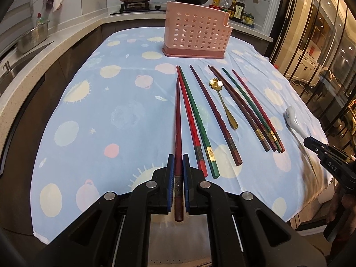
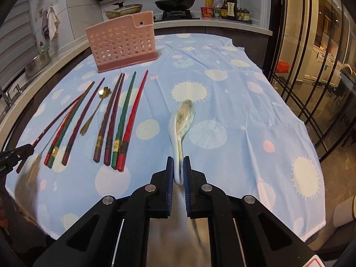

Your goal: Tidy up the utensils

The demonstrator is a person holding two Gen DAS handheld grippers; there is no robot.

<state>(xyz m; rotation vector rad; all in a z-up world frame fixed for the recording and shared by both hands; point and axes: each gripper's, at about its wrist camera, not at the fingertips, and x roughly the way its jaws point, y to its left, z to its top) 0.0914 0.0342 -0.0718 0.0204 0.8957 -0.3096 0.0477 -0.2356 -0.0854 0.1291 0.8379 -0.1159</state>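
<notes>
From the left wrist view, the left tool (image 1: 178, 166) is clamped on a dark red chopstick (image 1: 178, 120), its blue pads pressed against the thick end while the thin tip points out toward the pink utensil holder (image 1: 197, 31). That perforated holder stands upright at the far side of the surface, on a blue cloth (image 1: 100, 111) printed with pale suns and planets. Just to the right of the held stick lie a red and a green chopstick side by side, then a single dark one (image 1: 213, 113), then a small gold spoon (image 1: 223, 103) with a flower-shaped bowl. Further right sits a tight cluster of four chopsticks (image 1: 251, 109), their thick ends nearly touching. At the right edge the right tool (image 1: 311, 143) shows as a black tip gripping the handle of a white ceramic spoon (image 1: 292, 114).

From the right wrist view, the right tool (image 2: 178, 166) is closed on the ceramic spoon (image 2: 182, 122): the handle's end sits between the pads and the bowl faces up, away from the camera, above the cloth (image 2: 244, 89). The holder (image 2: 124, 42) stands at the far left. The loose chopsticks lie in a fan in front of it, the gold spoon (image 2: 95, 109) among them. At the left edge the left tool (image 2: 21, 152) holds the dark red chopstick (image 2: 55, 120) slanted above the others.
</notes>
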